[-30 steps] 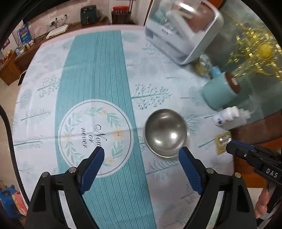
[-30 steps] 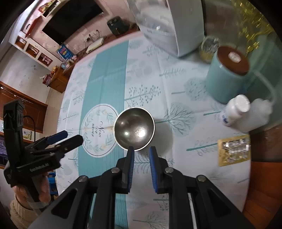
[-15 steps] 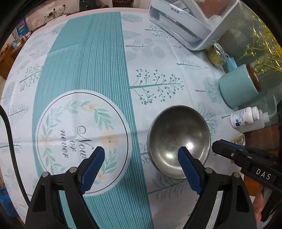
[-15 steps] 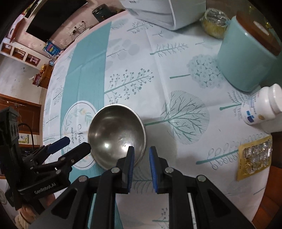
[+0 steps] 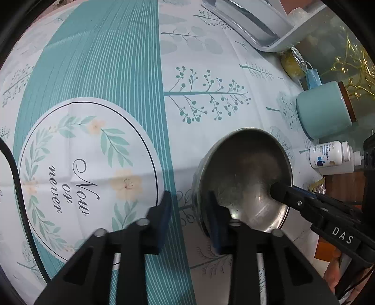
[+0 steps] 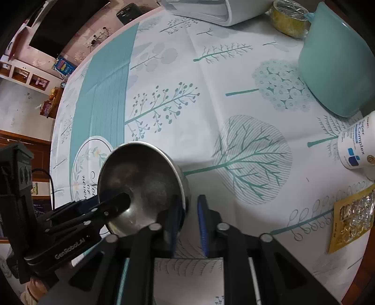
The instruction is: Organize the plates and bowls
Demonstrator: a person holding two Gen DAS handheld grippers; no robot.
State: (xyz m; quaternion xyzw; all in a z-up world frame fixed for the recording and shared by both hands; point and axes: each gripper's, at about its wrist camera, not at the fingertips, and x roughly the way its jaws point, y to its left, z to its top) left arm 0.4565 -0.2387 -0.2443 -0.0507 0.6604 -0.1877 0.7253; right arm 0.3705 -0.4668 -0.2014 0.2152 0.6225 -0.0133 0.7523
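A steel bowl (image 5: 243, 178) (image 6: 140, 178) stands on the tree-print tablecloth. My left gripper (image 5: 189, 211) straddles the bowl's left rim, one blue pad inside and the other outside. Its jaws are closing, and a strip of cloth still shows between the outer pad and the bowl wall. My right gripper (image 6: 188, 211) straddles the opposite rim. Its jaws are closing too, and they stand tight against the wall. In each wrist view one finger of the other gripper reaches into the bowl: the right one's finger (image 5: 281, 191) and the left one's finger (image 6: 119, 203).
A teal canister (image 5: 323, 112) (image 6: 337, 70) and a white pill bottle (image 5: 328, 157) stand right of the bowl. A gold foil packet (image 6: 351, 218) lies near the table's edge. A white plastic container (image 5: 257, 21) and a jar of yellow contents (image 6: 290, 21) sit at the back.
Both grippers came down onto the bowl. The left jaws went from wide open to narrow around the left rim. The right jaws tightened on the right rim.
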